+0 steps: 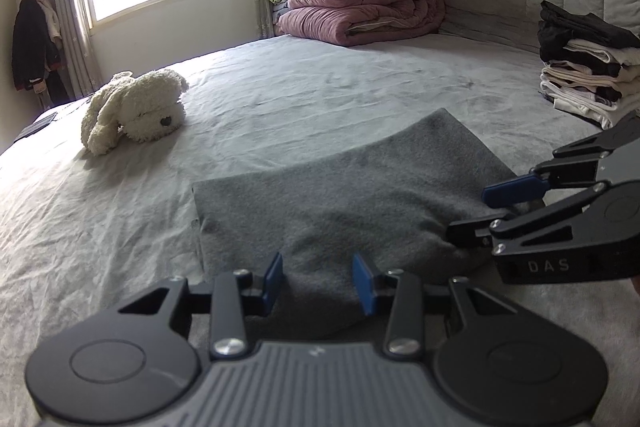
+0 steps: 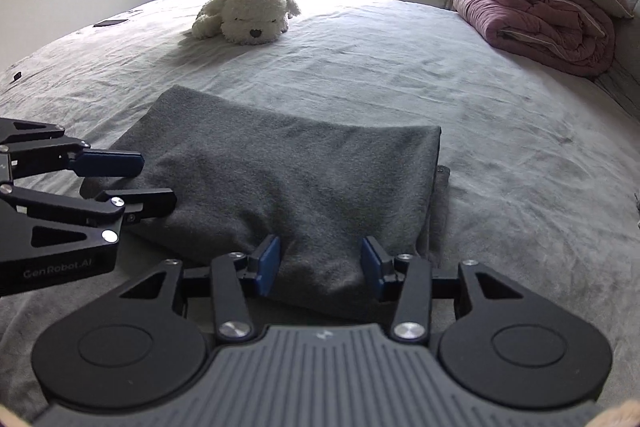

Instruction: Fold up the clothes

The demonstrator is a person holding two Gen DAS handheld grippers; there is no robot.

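The grey bed sheet [image 1: 320,87] fills both views. Mid-frame lies the folded grey garment [image 2: 280,179], long axis running from the upper left to the right edge in the right wrist view. At bottom centre, the left gripper [image 1: 319,281] and right gripper [image 2: 319,265] straddle its raised near edge, pads apart, not pinching.

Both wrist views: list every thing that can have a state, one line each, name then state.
Grey fleece garment: folded into a rectangle, flat on the bed.
Left gripper: fingers apart, garment's near edge between them, not pinched.
Right gripper: fingers apart over the near edge, no grip.
Pink quilted duvet: folded, pillow on top.
Stack of dark and pale clothes: folded, piled.
White plush dog: lying on the sheet.
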